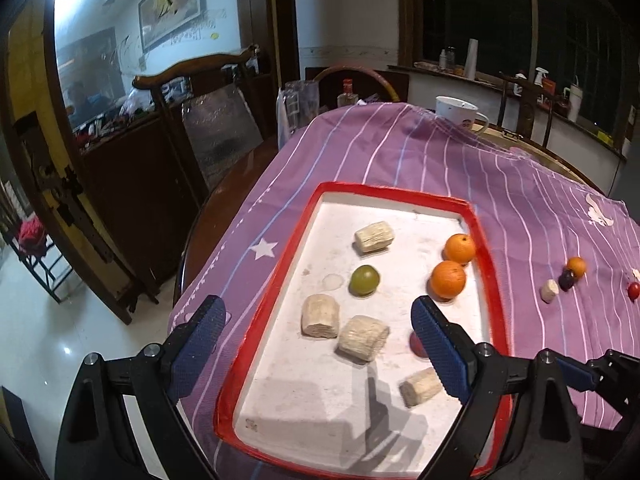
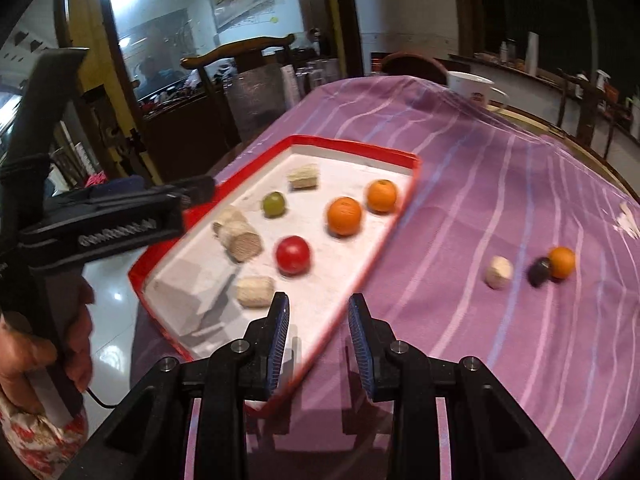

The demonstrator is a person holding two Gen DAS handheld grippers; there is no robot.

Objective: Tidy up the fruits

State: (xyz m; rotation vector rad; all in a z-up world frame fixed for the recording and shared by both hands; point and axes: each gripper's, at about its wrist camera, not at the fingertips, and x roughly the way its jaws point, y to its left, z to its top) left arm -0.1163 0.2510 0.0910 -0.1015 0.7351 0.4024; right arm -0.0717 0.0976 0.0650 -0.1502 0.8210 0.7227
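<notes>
Listing the contents of the red-rimmed tray (image 1: pixel 494 272) on the purple striped cloth (image 1: pixel 360 152): two oranges (image 1: pixel 448 279) side by side near its right rim, one green fruit (image 1: pixel 364 279) toward the middle, one red fruit (image 2: pixel 292 255) nearer the front edge, and several pale ridged chunks (image 1: pixel 320 316) scattered over the white floor.

Outside the tray, well to the right on the cloth — a small orange (image 2: pixel 561 262) touching a dark purple fruit (image 2: pixel 539 271), with a pale stub (image 2: pixel 499 272) just beside them (a small red fruit (image 1: pixel 633 291) lies farther right at the left camera's edge).

Left gripper (image 1: pixel 320 336): jaws spread wide above the tray's near half, nothing between the pads.

Right gripper (image 2: pixel 319 332): jaws narrow but parted, empty, hovering over the tray's front-right rim.

A hand (image 2: pixel 40 344) grasps the left tool's handle.
</notes>
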